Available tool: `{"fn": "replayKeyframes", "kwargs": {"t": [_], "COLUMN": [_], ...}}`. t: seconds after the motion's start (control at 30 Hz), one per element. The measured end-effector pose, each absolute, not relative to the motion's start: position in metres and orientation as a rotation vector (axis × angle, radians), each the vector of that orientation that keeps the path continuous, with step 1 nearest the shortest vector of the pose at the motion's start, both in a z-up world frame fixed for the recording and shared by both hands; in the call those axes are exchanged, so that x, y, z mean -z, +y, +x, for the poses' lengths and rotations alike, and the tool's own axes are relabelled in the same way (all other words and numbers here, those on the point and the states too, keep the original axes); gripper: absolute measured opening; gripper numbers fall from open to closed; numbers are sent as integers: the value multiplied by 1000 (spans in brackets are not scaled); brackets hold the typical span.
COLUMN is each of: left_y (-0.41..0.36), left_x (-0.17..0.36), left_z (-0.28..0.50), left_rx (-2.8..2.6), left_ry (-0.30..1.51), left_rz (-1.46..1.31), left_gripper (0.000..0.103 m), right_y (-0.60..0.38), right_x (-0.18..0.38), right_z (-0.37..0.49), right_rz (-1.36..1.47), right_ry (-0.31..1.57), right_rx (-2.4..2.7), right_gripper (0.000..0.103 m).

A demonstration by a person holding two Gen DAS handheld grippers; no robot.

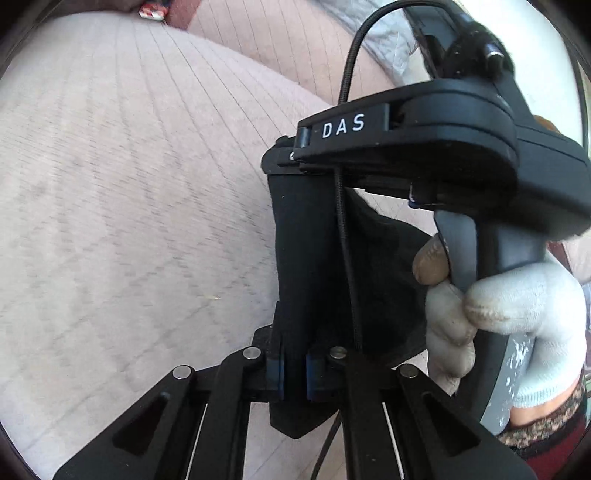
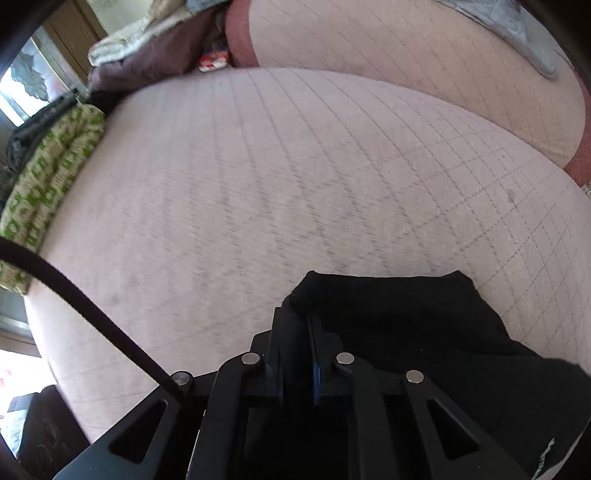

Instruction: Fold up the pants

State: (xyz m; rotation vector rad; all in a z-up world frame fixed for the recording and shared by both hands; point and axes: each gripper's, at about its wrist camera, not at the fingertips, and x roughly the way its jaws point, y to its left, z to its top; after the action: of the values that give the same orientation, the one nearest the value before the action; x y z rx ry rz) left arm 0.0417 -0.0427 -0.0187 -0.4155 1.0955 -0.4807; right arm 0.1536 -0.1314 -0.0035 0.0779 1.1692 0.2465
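The black pants [image 1: 306, 258] hang as a taut strip between my two grippers above a pinkish quilted sofa seat [image 1: 129, 184]. My left gripper [image 1: 294, 369] is shut on one edge of the fabric. In the left wrist view the right gripper's body, marked DAS [image 1: 406, 147], sits just ahead, held by a white-gloved hand [image 1: 509, 314], clamping the other end of the strip. In the right wrist view my right gripper [image 2: 297, 354] is shut on the pants [image 2: 406, 325], which bunch to the right and drape over the seat [image 2: 258, 166].
A green-and-white patterned cloth [image 2: 48, 177] lies at the seat's left edge. Dark and pale bundled fabrics [image 2: 140, 48] sit at the back left. The sofa backrest [image 2: 424, 55] rises behind, with a grey cloth [image 2: 524, 33] on it. A black cable [image 2: 74, 306] crosses the lower left.
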Motion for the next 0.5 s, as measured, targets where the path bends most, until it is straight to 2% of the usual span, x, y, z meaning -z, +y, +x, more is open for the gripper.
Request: {"fn": "replayKeyframes", "kwargs": {"t": [0.23,0.3,0.37,0.43,0.5], "left_y": [36,55,71,93,109], "left_x": [12,17,20,17,9], "left_z": [23,23,19,12,5], "left_rx": [362,308,263,253,237], "left_ry": [1070,1084,1084,1075,1050], "left_rz": [-478,-467,-460,-482,-502], "left_gripper": [7,12,12,14,26], "right_y": [-61,-38,-19,-21,-42], "right_x": [-1,7,17,17,6], "right_z": [145,140,141,137,125], "right_rz": [76,81,61,101,220], "right_ry": [1151,1146,1141,1113,1055], "right_rx": [-383,-411,-408,-410,-414], "right_gripper": [11,20,38,38,40]}}
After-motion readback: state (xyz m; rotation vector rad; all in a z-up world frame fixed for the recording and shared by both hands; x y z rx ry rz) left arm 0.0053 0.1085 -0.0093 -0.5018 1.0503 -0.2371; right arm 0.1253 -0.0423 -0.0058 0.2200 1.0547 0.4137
